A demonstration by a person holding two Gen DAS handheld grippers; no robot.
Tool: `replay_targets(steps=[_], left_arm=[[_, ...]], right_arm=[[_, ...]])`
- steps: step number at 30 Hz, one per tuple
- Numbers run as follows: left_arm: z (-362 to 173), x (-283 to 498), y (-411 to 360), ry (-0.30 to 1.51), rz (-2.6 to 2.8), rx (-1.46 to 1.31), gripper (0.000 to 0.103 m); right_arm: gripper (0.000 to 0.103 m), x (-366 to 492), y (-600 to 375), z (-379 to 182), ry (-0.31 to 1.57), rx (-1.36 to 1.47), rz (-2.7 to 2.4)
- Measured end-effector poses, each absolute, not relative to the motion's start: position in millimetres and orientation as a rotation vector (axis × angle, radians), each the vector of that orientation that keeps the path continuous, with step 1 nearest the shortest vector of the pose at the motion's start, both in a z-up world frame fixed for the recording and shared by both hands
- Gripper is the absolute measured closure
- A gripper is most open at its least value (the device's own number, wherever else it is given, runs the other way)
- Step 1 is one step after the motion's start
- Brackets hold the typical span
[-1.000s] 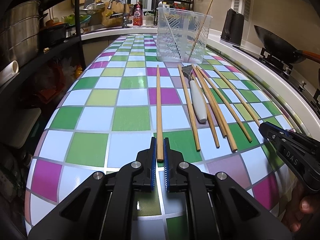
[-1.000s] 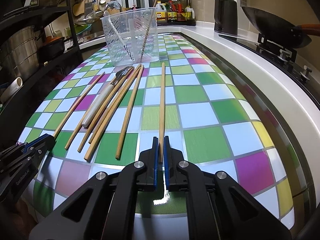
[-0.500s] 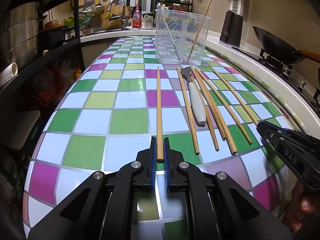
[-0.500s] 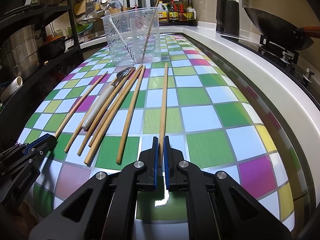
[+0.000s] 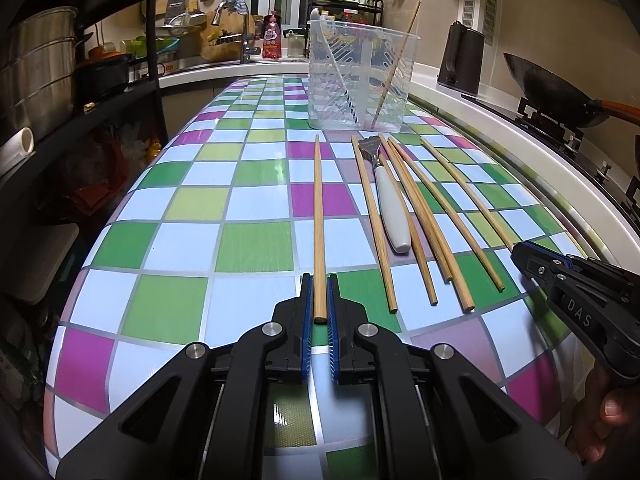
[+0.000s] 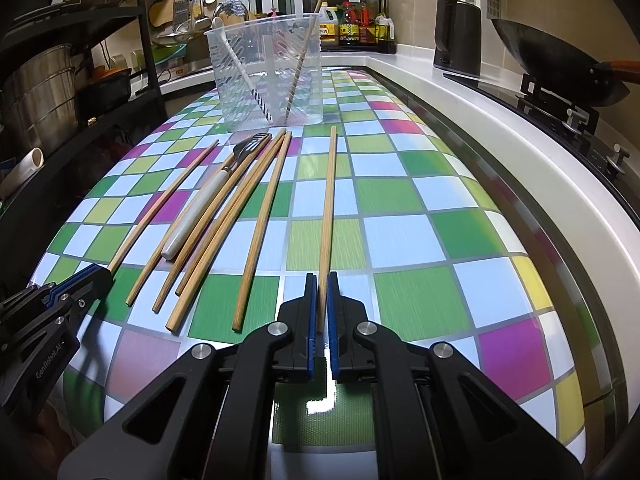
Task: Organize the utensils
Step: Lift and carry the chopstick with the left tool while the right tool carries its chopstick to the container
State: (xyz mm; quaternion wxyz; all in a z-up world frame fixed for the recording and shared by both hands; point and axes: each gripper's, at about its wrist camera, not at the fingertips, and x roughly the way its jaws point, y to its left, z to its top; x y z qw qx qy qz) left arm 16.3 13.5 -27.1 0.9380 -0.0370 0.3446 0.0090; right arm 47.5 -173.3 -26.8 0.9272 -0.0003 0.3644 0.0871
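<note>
Pinching the near end of one wooden chopstick (image 5: 319, 216) apiece, the left gripper (image 5: 319, 300) and right gripper (image 6: 322, 300) hold light, stiff, smooth sticks stretching ahead across the checkered counter (image 5: 180, 208), likely to pivot unless gripped nearer midlength.

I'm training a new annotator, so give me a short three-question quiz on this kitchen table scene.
1. True or false: the left gripper is shut on a chopstick.
2. What lies among the loose chopsticks on the table? A) white-handled fork B) knife C) ladle
3. Fill in: one chopstick leans inside the clear ___.
Key: 1 true; 2 A; 3 container.
</note>
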Motion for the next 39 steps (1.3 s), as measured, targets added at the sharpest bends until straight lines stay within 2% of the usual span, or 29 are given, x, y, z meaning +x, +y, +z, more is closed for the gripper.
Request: replay_targets(steps=[7,15,27,39], left_arm=[[-24,16,16,0.723,0.009,-0.100,0.096],[-5,5,17,0.663,0.004,-0.086,0.096],[45,-9,18,0.484,0.000,-0.022,0.096],[93,10,27,0.379,-0.004,-0.018,0.096]], right_arm=[[0.098,46,-177,-20,0.764,0.030,0.185],[0.099,35,-180,-2,0.720,0.042,0.190],[0.099,24,-184,47,0.579,0.014,0.182],[0.099,33,-187,107,0.435,-0.017,0.203]])
